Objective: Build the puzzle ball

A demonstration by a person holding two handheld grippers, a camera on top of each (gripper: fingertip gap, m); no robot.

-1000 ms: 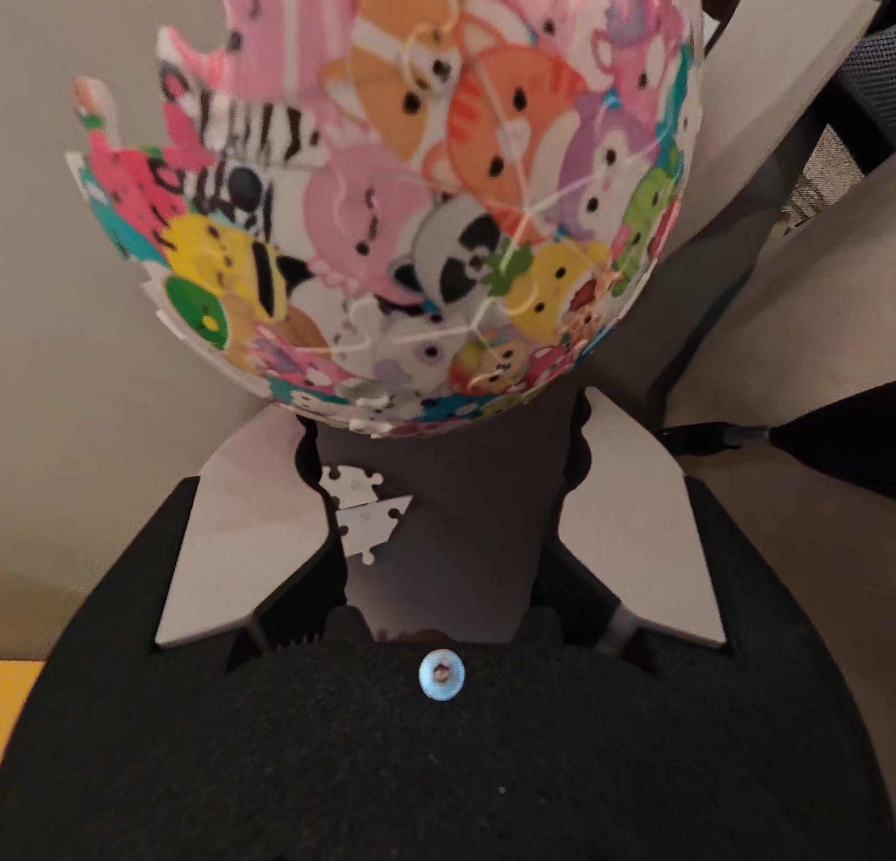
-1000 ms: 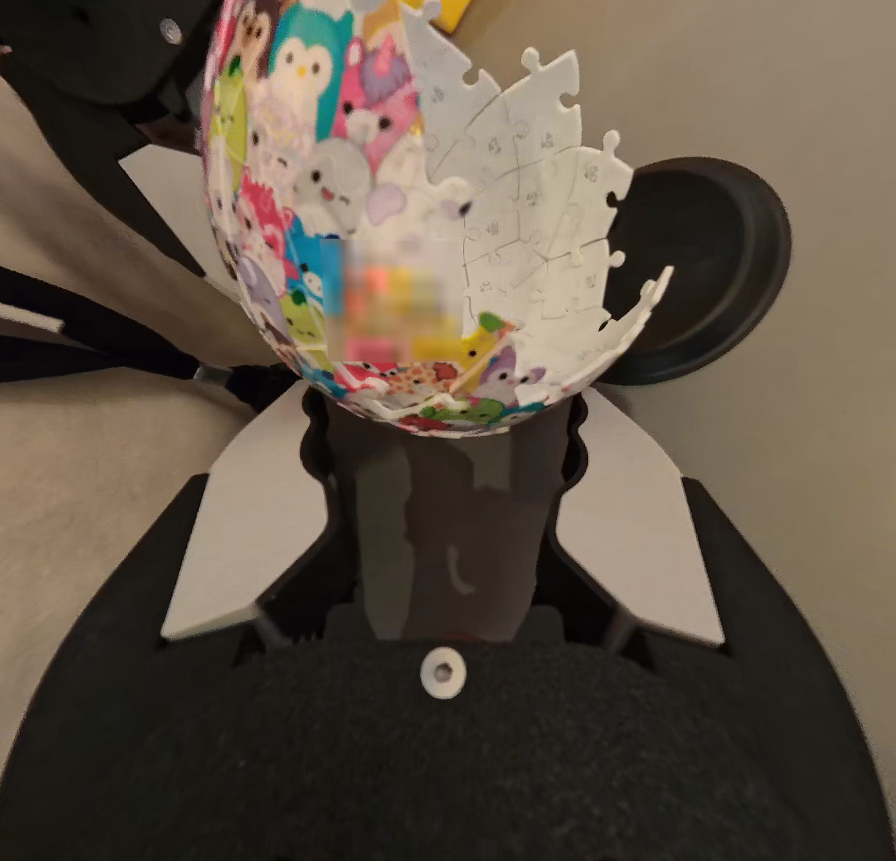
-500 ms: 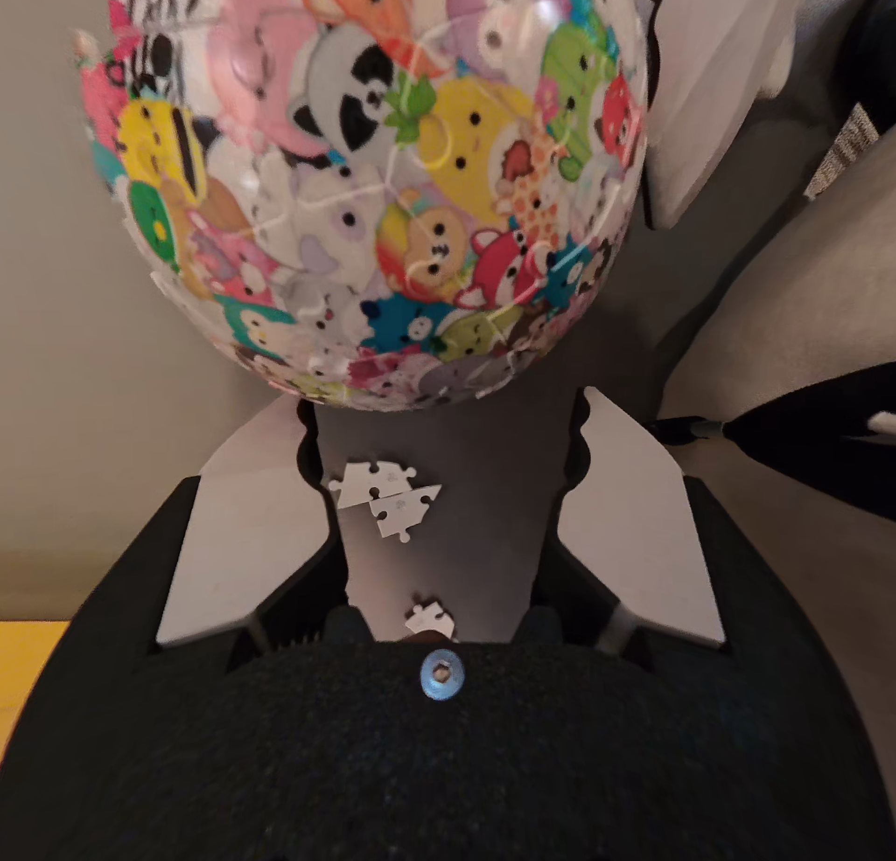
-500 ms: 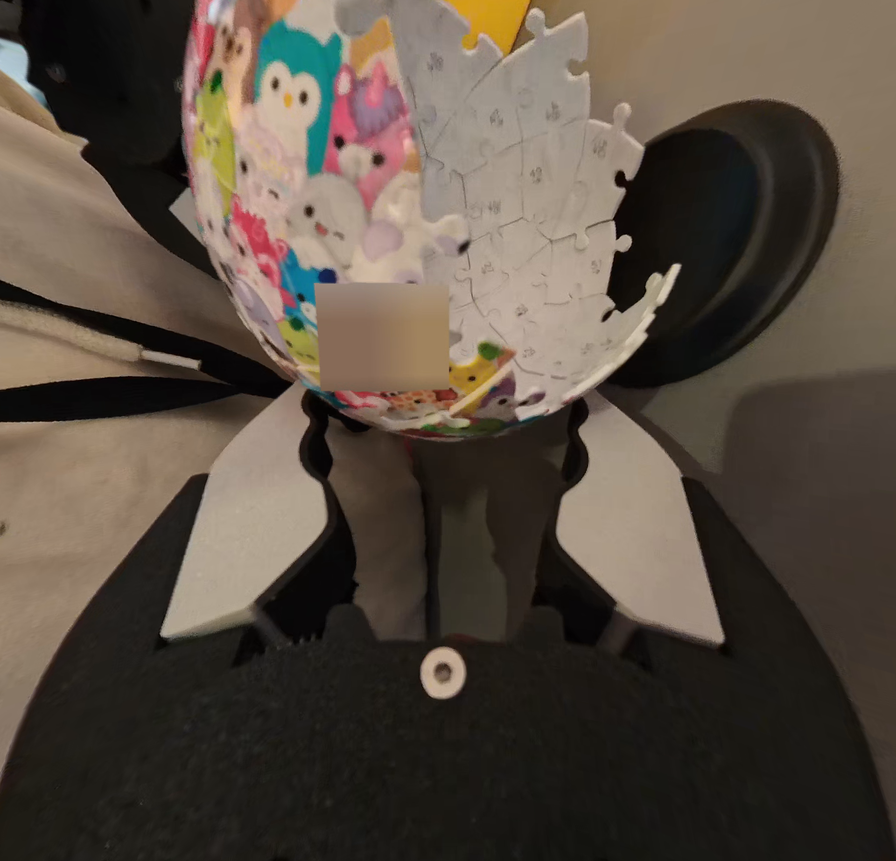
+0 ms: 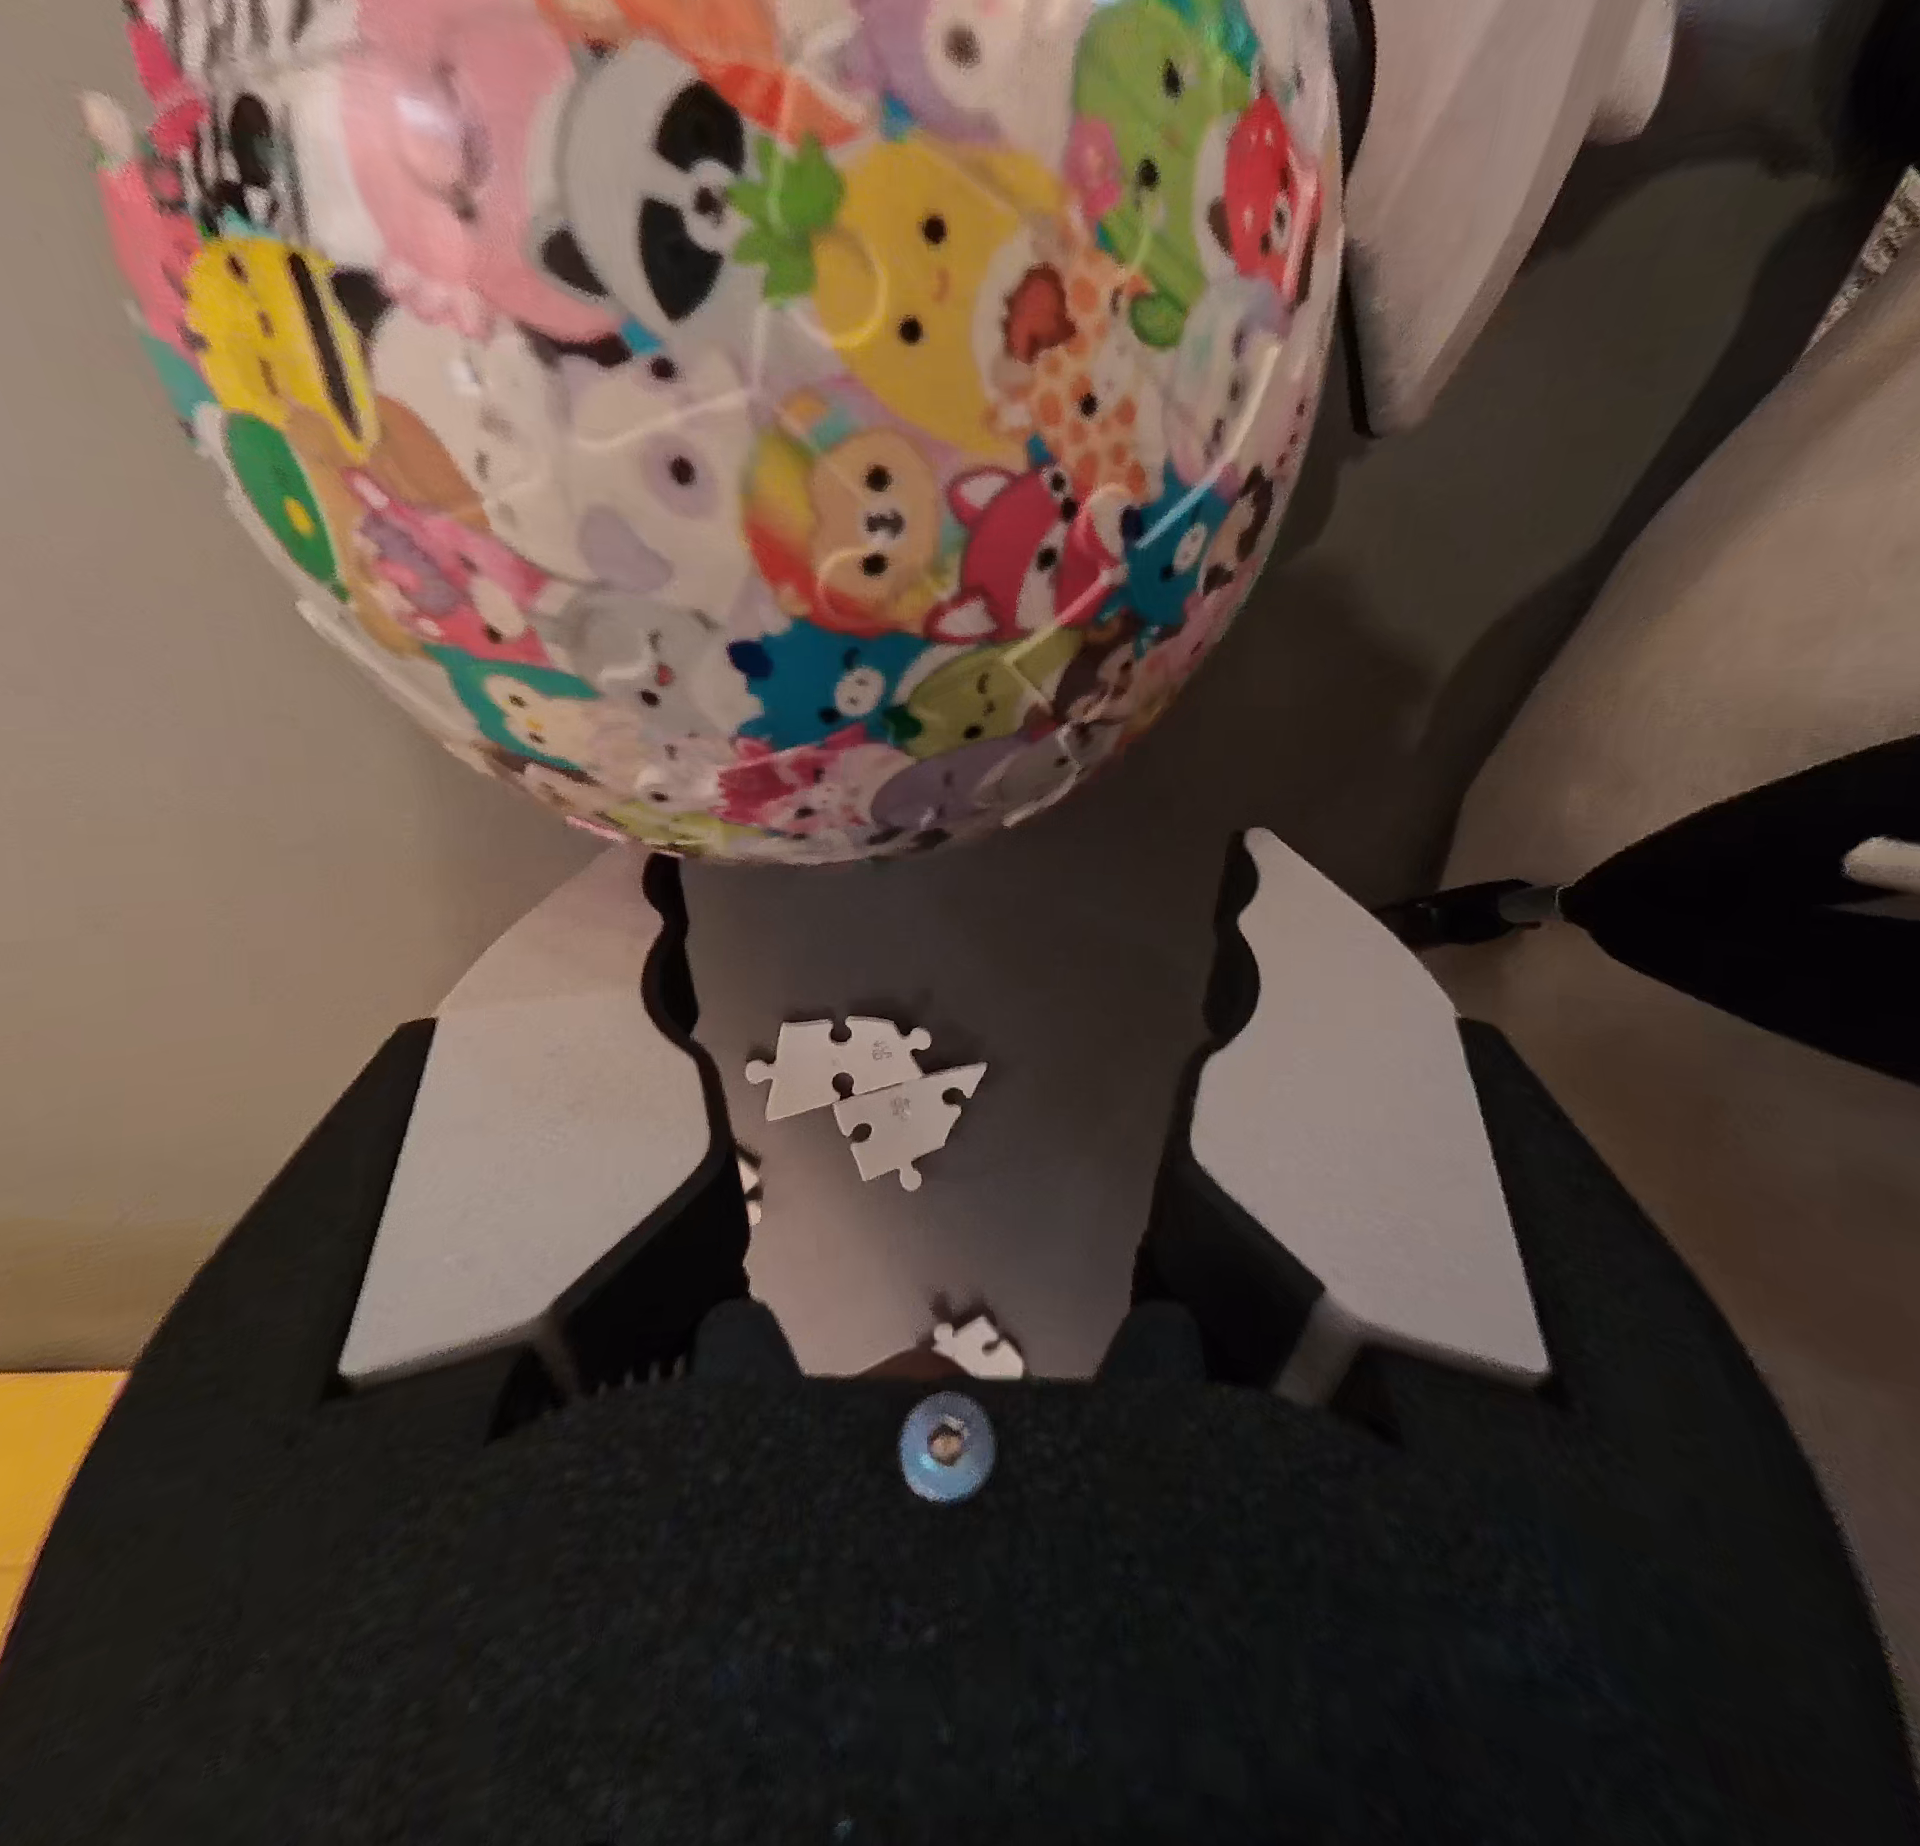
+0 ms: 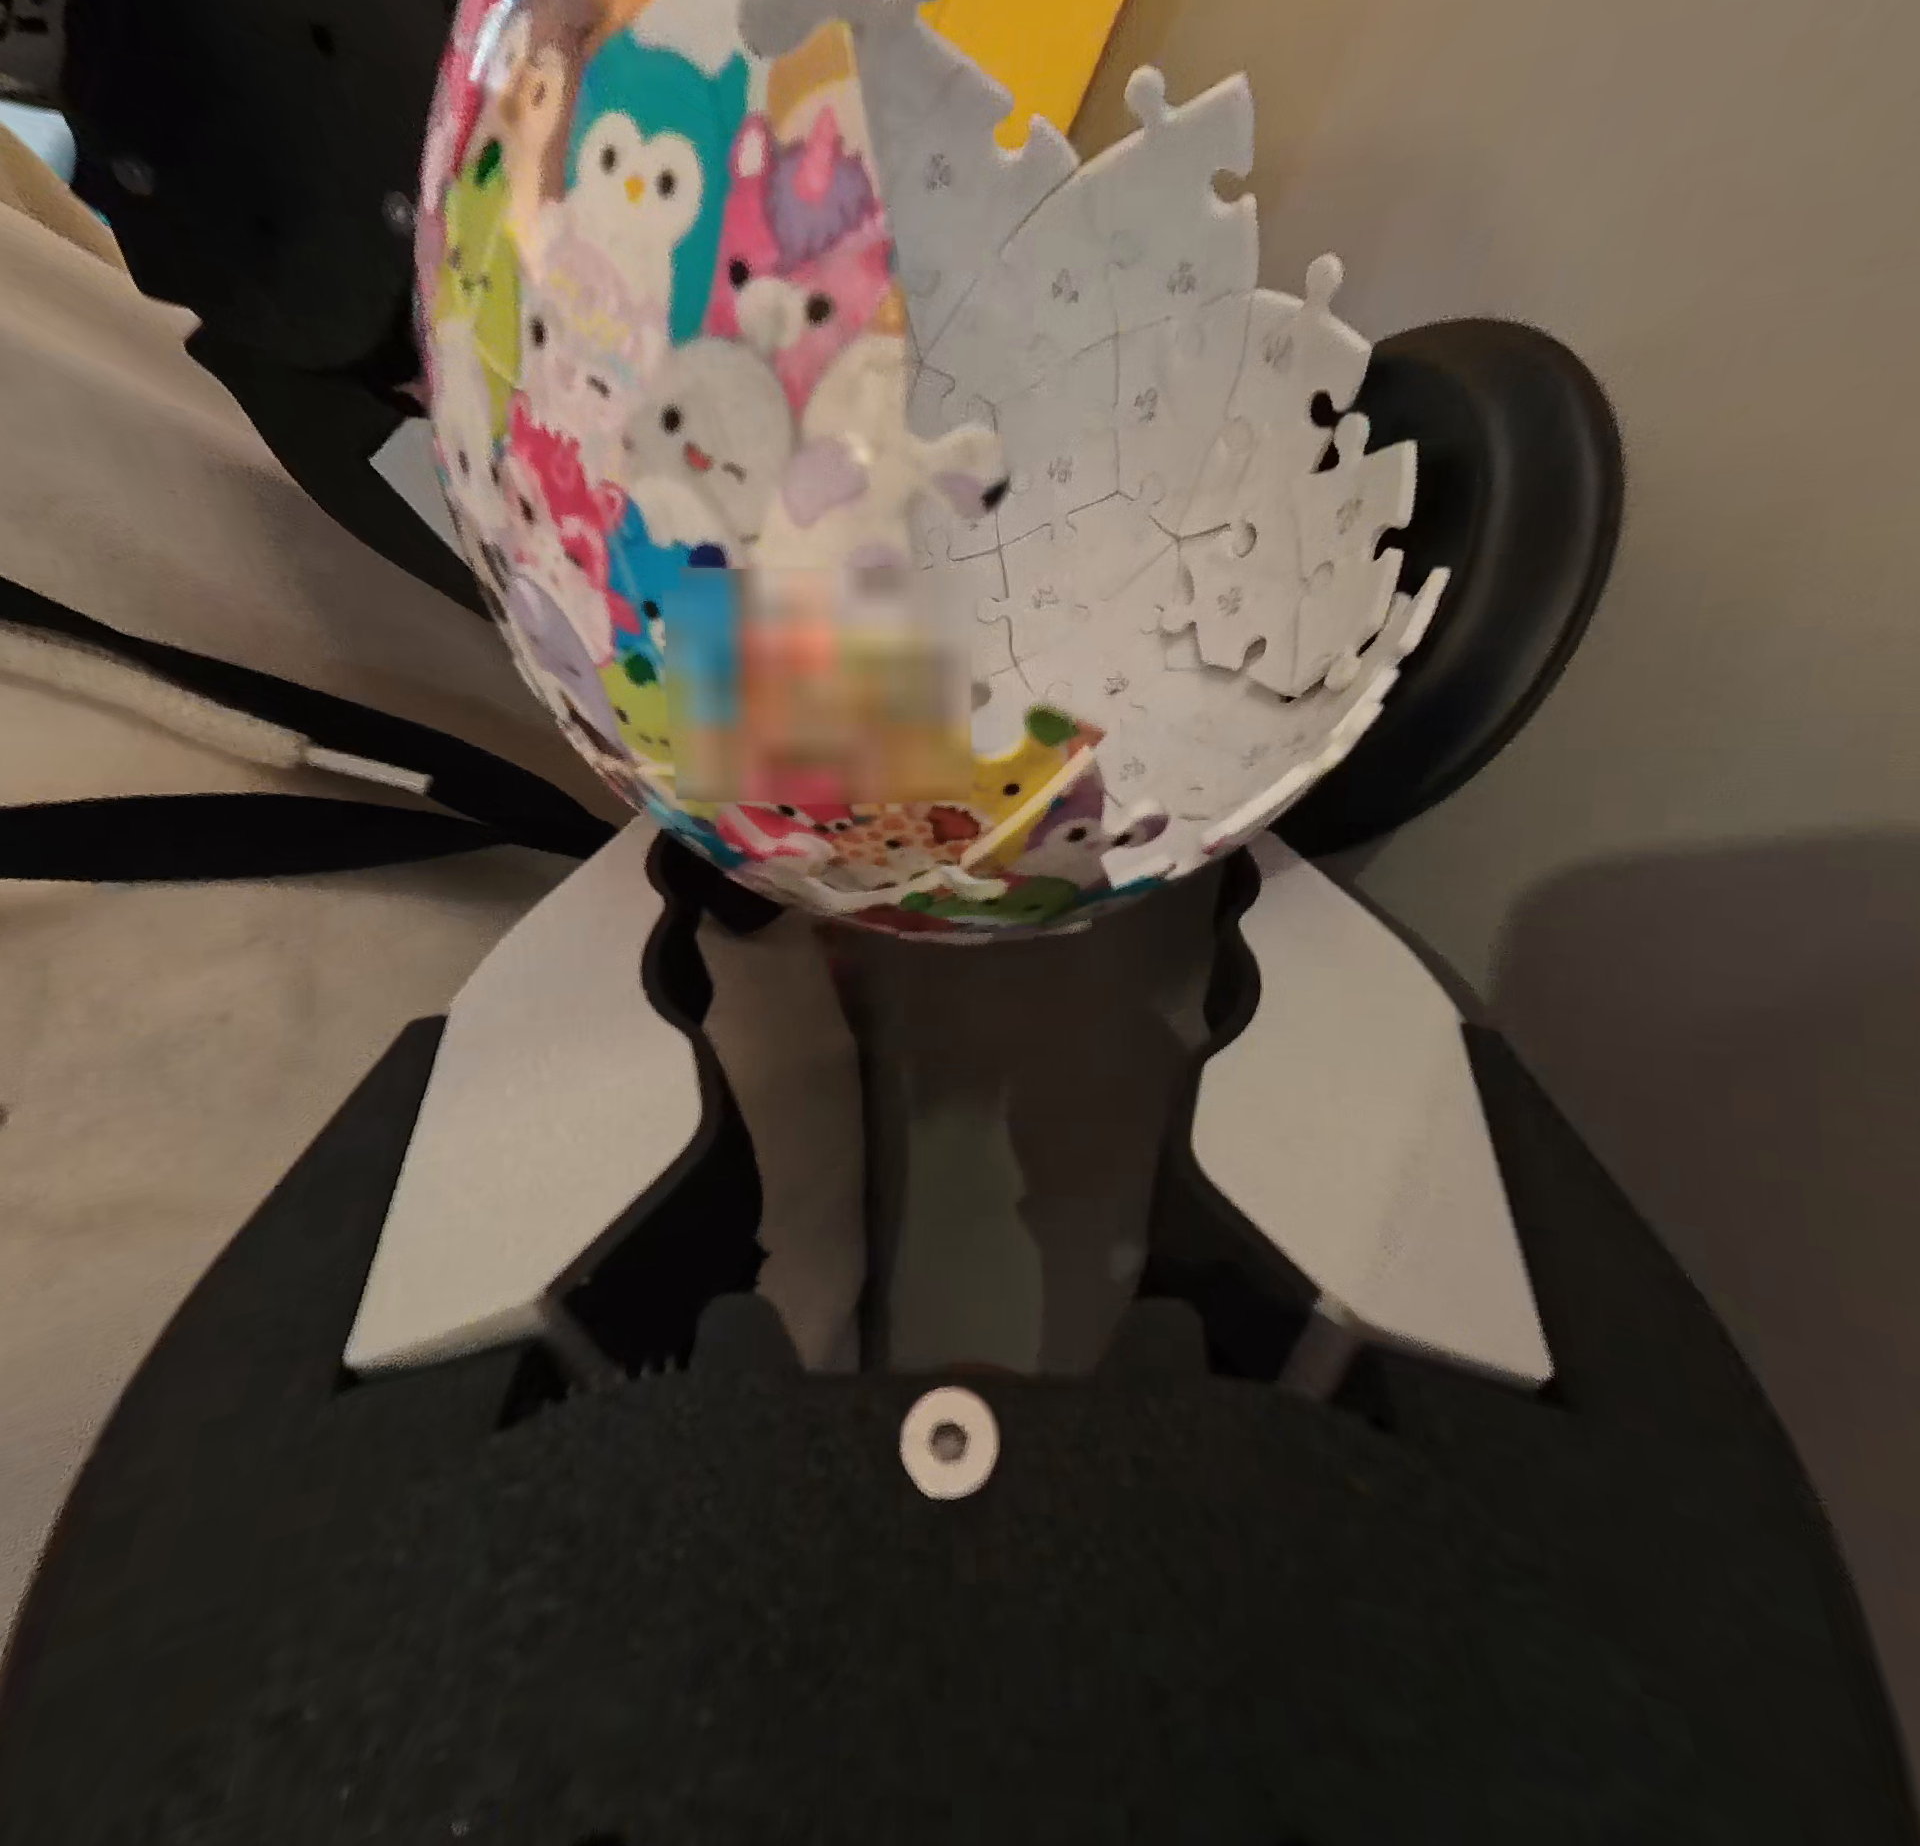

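Below puzzle ball: three loose pieces; both grippers open.

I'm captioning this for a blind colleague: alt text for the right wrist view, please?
An unfinished puzzle ball, open on its right to its white inside, sits at the tips of the open right gripper. A black dish lies behind it on a beige table.
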